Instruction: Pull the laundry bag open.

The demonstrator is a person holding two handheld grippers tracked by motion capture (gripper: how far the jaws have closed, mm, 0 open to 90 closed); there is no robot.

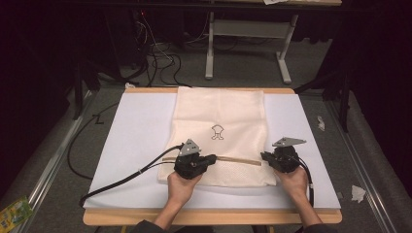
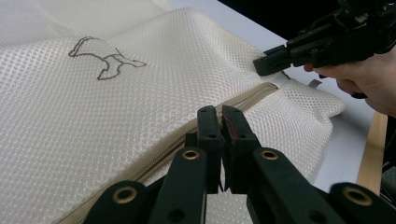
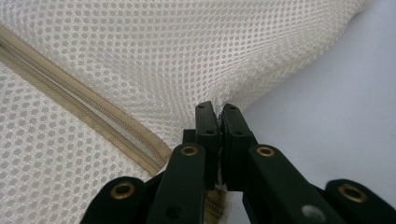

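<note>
A cream mesh laundry bag is spread flat along the middle of the white tabletop, reaching from the far edge toward the near edge, with a beige zipper running across its near end. The left claw is clamped shut on the zipper line. The right claw is pinched shut on the mesh at the bag's right edge, just beside the zipper's end.

the table is seen from above its near edge, facing forward and down, from well off. the mesh bag is viewed close along each gripper's jaws. its zip is shared by all views.
</note>
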